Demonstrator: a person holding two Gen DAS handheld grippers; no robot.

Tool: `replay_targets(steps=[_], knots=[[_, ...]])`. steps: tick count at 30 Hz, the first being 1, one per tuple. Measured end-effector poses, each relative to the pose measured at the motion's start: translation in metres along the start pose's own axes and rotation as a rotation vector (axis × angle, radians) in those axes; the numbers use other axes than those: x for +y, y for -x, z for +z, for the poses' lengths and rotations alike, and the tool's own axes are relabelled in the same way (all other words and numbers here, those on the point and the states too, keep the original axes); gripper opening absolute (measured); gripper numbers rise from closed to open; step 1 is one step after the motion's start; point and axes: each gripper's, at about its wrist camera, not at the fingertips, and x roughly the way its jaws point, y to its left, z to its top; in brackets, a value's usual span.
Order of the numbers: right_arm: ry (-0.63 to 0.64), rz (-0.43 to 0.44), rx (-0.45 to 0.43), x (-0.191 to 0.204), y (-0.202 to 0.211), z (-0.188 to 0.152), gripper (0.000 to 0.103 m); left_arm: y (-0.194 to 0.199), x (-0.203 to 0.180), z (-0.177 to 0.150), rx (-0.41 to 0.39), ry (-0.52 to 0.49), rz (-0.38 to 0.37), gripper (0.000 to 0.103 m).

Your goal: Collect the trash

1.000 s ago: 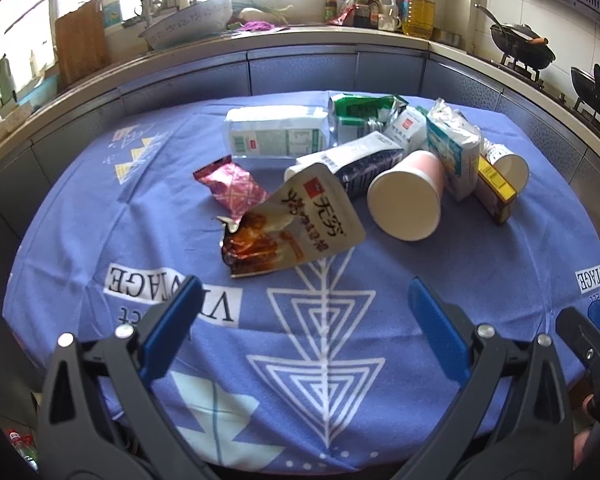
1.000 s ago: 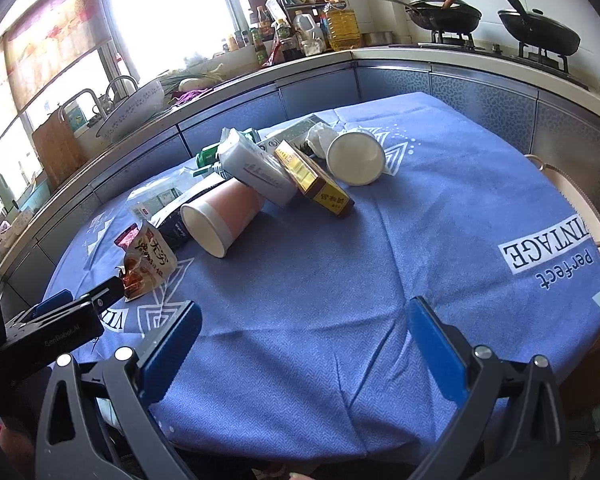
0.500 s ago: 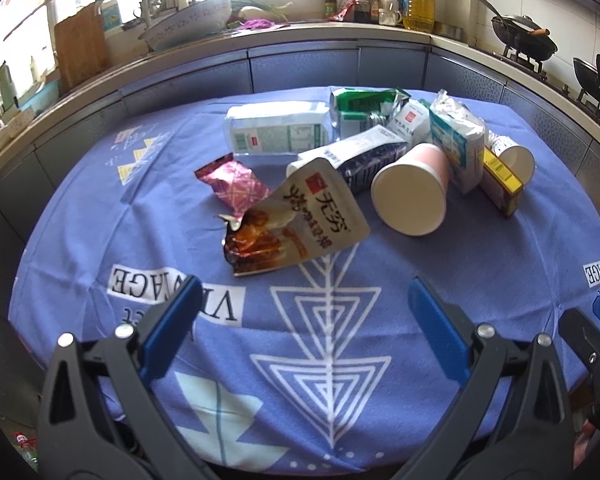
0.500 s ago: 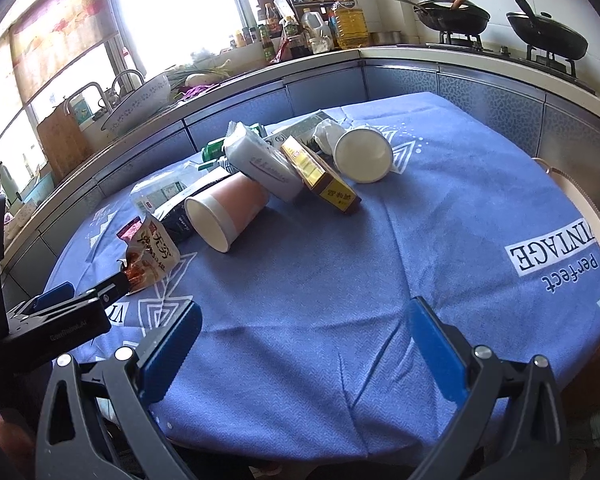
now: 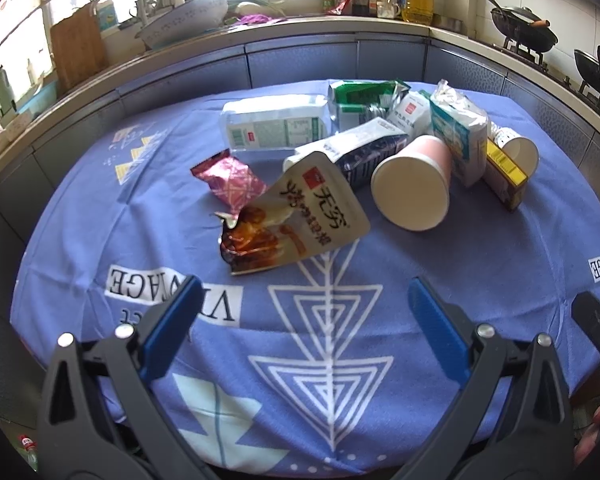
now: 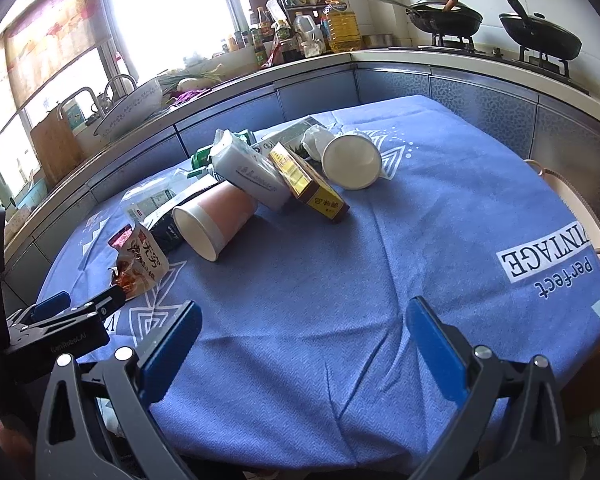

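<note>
Trash lies in a heap on a round table with a blue cloth [image 5: 440, 264]. A torn snack pouch [image 5: 296, 226] is nearest my left gripper [image 5: 304, 300], which is open and empty above the cloth. Behind it lie a pink wrapper [image 5: 230, 180], a pink paper cup on its side [image 5: 414, 184], a dark carton [image 5: 364, 150], a white packet [image 5: 274, 126] and a yellow box [image 5: 504, 172]. My right gripper [image 6: 300, 322] is open and empty over the near cloth; the pink cup [image 6: 216, 218], yellow box [image 6: 308, 184] and a white cup [image 6: 352, 162] lie beyond it.
A kitchen counter [image 5: 340, 28] curves behind the table, with a sink, bowl, bottles and two woks [image 6: 540, 36] on a stove. A chair back [image 6: 568, 204] stands at the table's right edge. The left gripper shows at the left of the right wrist view [image 6: 72, 316].
Both grippers have moved slightly forward toward the trash heap, so the items look a little larger. Both stay open. No item has moved.
</note>
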Motion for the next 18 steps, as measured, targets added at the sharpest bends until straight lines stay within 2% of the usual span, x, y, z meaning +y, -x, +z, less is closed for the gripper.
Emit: replay_targets(steps=[18], knots=[[-0.008,-0.005,0.014,-0.0029,-0.0045,0.0009,0.1,-0.0079,-0.0004,-0.001,0.022,-0.004,0.0,0.099]])
